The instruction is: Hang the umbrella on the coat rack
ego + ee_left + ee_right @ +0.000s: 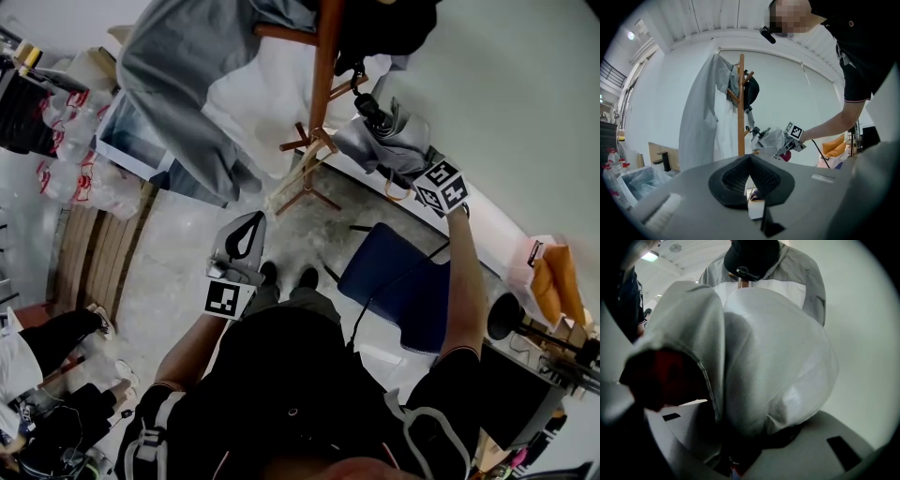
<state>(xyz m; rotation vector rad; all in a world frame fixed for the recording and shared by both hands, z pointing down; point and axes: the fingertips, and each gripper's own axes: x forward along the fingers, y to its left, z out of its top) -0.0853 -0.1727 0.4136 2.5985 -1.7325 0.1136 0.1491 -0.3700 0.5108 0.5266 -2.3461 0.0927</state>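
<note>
The wooden coat rack [324, 66] stands ahead with a grey jacket [178, 84] and a black cap [752, 91] on its pegs. My right gripper [412, 174] is shut on the folded grey umbrella [389, 136], held right beside the pole. The umbrella's black handle [372, 111] points at the rack, and a strap [750, 117] runs from it up toward a peg; whether it sits on the peg I cannot tell. In the right gripper view the grey umbrella [778, 357] fills the picture above the jaws. My left gripper [251, 225] hangs back, level, shut and empty [749, 159].
A blue chair [403, 281] stands under my right arm, next to the rack's base legs [305, 183]. Water bottles [75, 141] and wooden slats [94, 253] are at the left. Another person [47, 375] is at the lower left. An orange item [558, 272] lies at the right.
</note>
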